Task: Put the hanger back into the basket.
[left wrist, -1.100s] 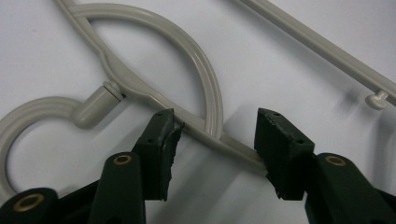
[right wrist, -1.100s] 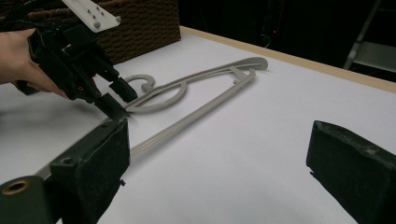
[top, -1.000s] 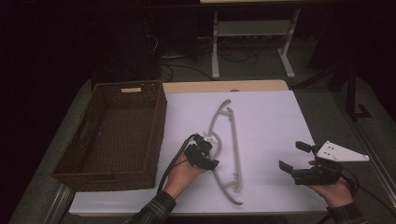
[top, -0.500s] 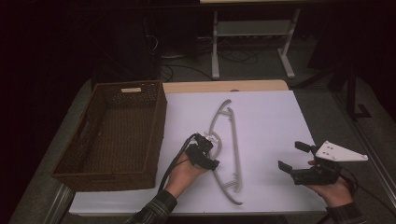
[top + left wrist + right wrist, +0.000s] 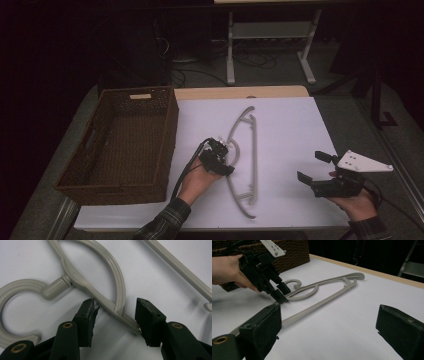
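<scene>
A pale grey plastic hanger point(image 5: 253, 150) lies flat on the white table point(image 5: 295, 125), its hook toward the basket. My left gripper point(image 5: 227, 159) reaches down over the hanger's neck. In the left gripper view the hanger's slanted arm point(image 5: 100, 293) and inner loop run between the pads point(image 5: 88, 315) of the left gripper point(image 5: 116, 311), with gaps on both sides. Those jaws have just been closing on the hanger arm and stand open. My right gripper point(image 5: 311, 166) rests at the table's near right, jaws wide apart and empty point(image 5: 327, 322), facing the hanger point(image 5: 324, 296) and the left gripper point(image 5: 280, 293).
A dark brown wicker basket point(image 5: 165, 135) stands empty at the table's left side, close to my left hand. Bare white tabletop stretches between the hanger and my right gripper. Beyond the far edge are a metal stand's legs point(image 5: 231, 55) and cables on a dark floor.
</scene>
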Motion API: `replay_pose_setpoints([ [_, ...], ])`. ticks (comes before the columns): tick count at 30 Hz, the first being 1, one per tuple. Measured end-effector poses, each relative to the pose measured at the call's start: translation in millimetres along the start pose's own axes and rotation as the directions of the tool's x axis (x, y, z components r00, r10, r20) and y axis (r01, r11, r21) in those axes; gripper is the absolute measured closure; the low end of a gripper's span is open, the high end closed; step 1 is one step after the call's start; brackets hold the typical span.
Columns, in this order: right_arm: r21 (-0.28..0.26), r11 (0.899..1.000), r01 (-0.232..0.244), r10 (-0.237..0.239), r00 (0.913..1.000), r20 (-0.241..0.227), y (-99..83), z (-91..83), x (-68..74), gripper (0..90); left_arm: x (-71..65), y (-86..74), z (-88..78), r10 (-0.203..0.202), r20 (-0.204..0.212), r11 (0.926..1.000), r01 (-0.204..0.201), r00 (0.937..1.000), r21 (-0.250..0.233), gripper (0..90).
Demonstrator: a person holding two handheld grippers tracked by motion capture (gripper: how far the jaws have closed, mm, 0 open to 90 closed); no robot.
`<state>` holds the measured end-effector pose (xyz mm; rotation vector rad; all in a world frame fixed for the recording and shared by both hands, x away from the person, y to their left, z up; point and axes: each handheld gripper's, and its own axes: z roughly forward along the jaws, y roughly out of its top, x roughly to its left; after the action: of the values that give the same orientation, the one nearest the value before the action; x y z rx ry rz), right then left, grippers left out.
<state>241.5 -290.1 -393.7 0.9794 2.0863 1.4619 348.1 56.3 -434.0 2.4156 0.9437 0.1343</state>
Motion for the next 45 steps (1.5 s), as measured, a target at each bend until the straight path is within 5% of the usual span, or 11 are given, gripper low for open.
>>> replay_pose_setpoints([
  [4, 0.001, 1.0, -0.002, 0.002, 1.0, -0.002, 0.1, 0.4, 0.1, 5.8, 7.3, 4.5, 2.7, 0.005, -0.011, 0.9995, -0.006, 0.9999, -0.031, 55.6],
  [13, -0.001, 1.0, -0.007, 0.007, 1.0, -0.002, 0.1, 0.5, -0.1, 5.8, 11.8, 11.3, 6.8, 0.03, -0.02, 0.9994, -0.031, 0.9993, -0.017, 54.0],
  [19, -0.003, 1.0, -0.007, 0.007, 1.0, -0.002, 0.0, -0.5, 0.6, 5.8, 18.8, 16.6, 10.4, 0.053, -0.097, 0.9983, -0.055, 0.9938, -0.019, 55.5],
  [28, -0.002, 1.0, -0.01, 0.01, 0.9999, -0.002, -0.4, -1.0, 0.3, 5.9, 36.5, 16.6, 7.6, -0.016, -0.14, 0.9994, 0.011, 0.99, -0.031, 63.1],
  [39, -0.002, 1.0, -0.011, 0.011, 0.9999, 0.003, -0.9, -0.9, 0.7, 5.9, 27.5, 6.0, -1.5, -0.037, -0.06, 0.999, 0.038, 0.9975, 0.022, 53.2],
  [45, 0.001, 1.0, -0.01, 0.01, 0.9999, 0.002, -0.7, -0.2, 1.2, 5.9, 24.3, 7.4, -0.2, -0.006, -0.097, 0.9992, 0.01, 0.9953, 0.04, 56.5],
])
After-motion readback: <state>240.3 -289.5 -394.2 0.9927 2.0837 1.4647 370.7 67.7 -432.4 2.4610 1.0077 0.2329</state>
